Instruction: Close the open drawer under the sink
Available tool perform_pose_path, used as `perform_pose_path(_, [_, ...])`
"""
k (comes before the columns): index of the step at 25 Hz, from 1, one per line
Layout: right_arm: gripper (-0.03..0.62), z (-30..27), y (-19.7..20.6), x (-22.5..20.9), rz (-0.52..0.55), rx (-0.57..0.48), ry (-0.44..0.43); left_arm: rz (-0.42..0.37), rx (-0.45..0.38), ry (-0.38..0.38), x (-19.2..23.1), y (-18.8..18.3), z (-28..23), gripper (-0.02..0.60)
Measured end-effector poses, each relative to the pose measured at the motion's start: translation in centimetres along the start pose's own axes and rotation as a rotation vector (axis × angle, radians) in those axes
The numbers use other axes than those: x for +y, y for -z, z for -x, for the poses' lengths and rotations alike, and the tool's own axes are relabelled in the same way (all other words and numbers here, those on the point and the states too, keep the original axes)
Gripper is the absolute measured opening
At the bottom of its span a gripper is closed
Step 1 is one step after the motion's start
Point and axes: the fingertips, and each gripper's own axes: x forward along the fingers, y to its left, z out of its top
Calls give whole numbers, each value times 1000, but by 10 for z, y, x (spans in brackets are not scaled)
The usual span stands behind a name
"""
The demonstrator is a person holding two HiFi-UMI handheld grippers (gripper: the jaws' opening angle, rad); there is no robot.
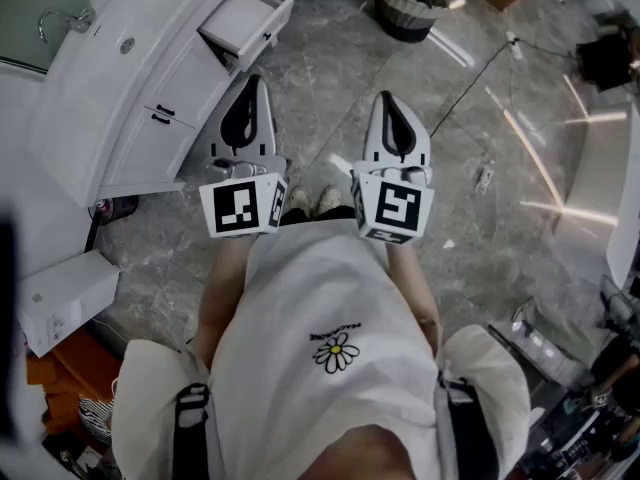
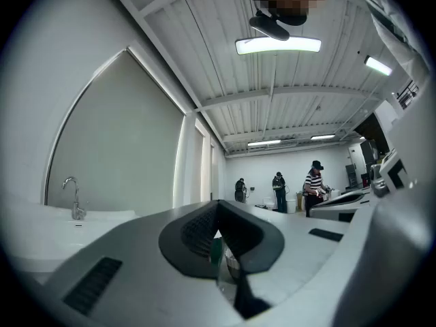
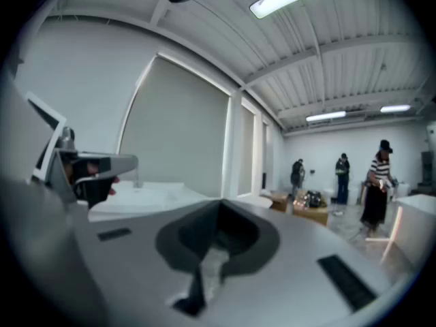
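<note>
- The person's white shirt with a daisy print (image 1: 330,308) fills the bottom of the head view, and both grippers are held out just ahead of it.
- The left gripper (image 1: 255,83) has its jaws pressed together to a point, with nothing between them.
- The right gripper (image 1: 386,100), beside it and apart from it, also has its jaws together and holds nothing.
- The white open drawer (image 1: 245,18) juts out of the white sink cabinet (image 1: 130,88) at the upper left, over the grey marbled floor (image 1: 330,98).
- The drawer is a shallow rectangular box with a plain flat front, and its pale inside is showing.
- In the head view the left gripper's tip lies just below the drawer's front.
- The chrome tap (image 1: 65,20) stands on the cabinet's bench top.
</note>
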Motion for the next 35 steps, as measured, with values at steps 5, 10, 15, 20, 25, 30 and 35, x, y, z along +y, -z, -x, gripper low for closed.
perform_pose_path(5, [29,-8,-2,-4,2,-20,-2,14,-7,-6,7,1,-9,20])
perform_pose_path(10, [29,-9,-2,-16,-21,-28,6,25,-12,15,-1,1,-18,20])
perform_pose_path(15, [28,-14,-1,-26,-57,-60,-17,23,-20,36,-12,2,-31,20])
perform_pose_path(20, [29,-16,5,-43,-67,-57,-20,6,-24,52,-26,3,-41,20])
perform_pose_path(25, [29,-6,9,-54,-101,-68,-27,-14,-27,51,-33,5,-41,20])
perform_pose_path(30, [29,-4,14,-66,-103,-75,-4,-4,-36,75,-41,9,-47,20])
perform_pose_path(35, [29,-16,16,-70,-82,-80,-9,21,-55,98,-48,16,-67,20])
